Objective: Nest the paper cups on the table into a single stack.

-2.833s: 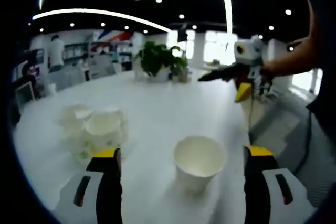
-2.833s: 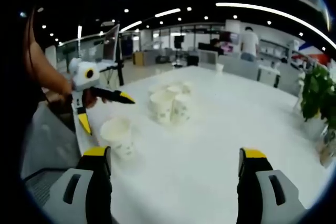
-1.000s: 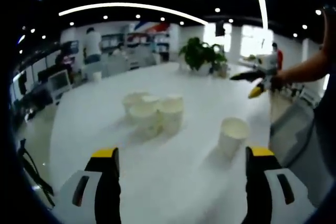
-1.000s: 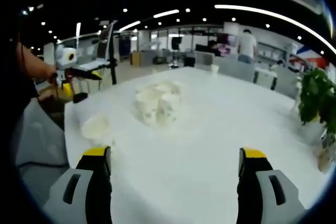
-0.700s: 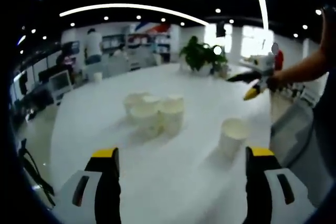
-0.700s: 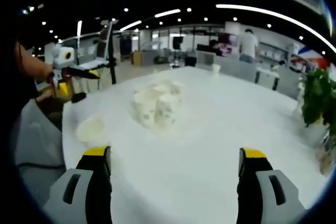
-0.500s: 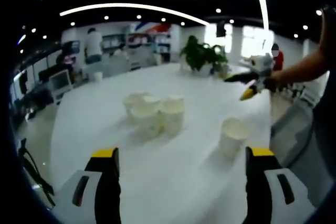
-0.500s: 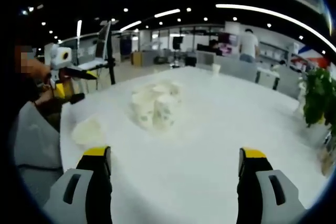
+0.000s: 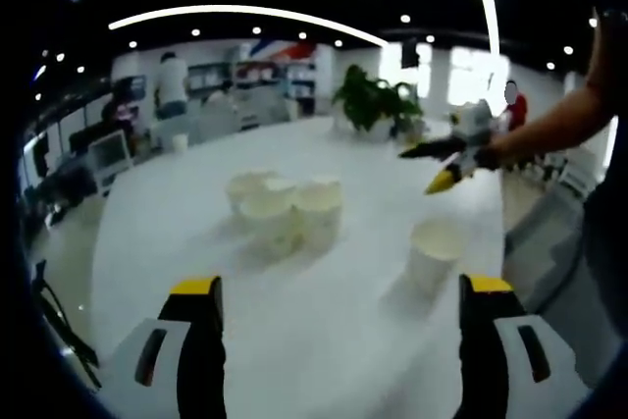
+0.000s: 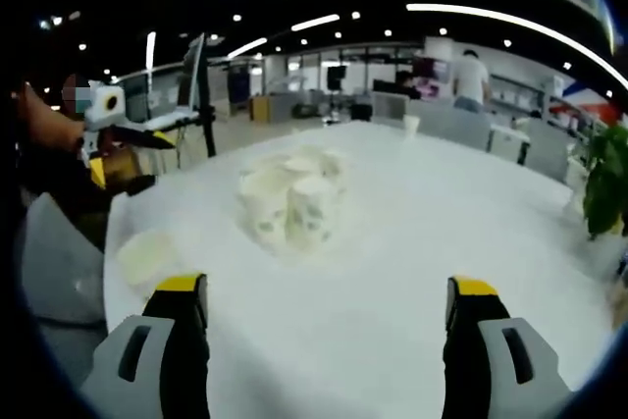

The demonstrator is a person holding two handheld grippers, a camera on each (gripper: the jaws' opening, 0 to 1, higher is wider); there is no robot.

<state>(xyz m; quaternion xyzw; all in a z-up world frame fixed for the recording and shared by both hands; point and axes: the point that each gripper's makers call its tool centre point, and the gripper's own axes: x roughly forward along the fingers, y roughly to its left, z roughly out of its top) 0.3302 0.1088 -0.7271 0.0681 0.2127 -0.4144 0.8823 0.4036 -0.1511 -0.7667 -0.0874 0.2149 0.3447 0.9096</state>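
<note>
A tight cluster of several white paper cups [image 9: 285, 208] stands upright mid-table. One more cup [image 9: 437, 252] stands apart to its right, near the table edge. My left gripper [image 9: 340, 287] is open and empty, low over the table short of both. The right gripper [image 9: 444, 162], held in a hand, hovers open beyond the lone cup. In the right gripper view the cluster [image 10: 289, 198] lies ahead of my open, empty right gripper [image 10: 326, 287]. The lone cup [image 10: 147, 257] sits at the left edge, below the open left gripper [image 10: 123, 149].
The white table [image 9: 147, 242] is large, with bare surface [image 10: 442, 223] around the cups. A potted plant [image 9: 373, 105] stands at its far end. A small cup [image 10: 411, 126] sits far back. People and desks fill the room behind.
The right gripper has moved in over the table toward the cup cluster, which looks larger in its view. The left gripper view has barely shifted. No cup has moved.
</note>
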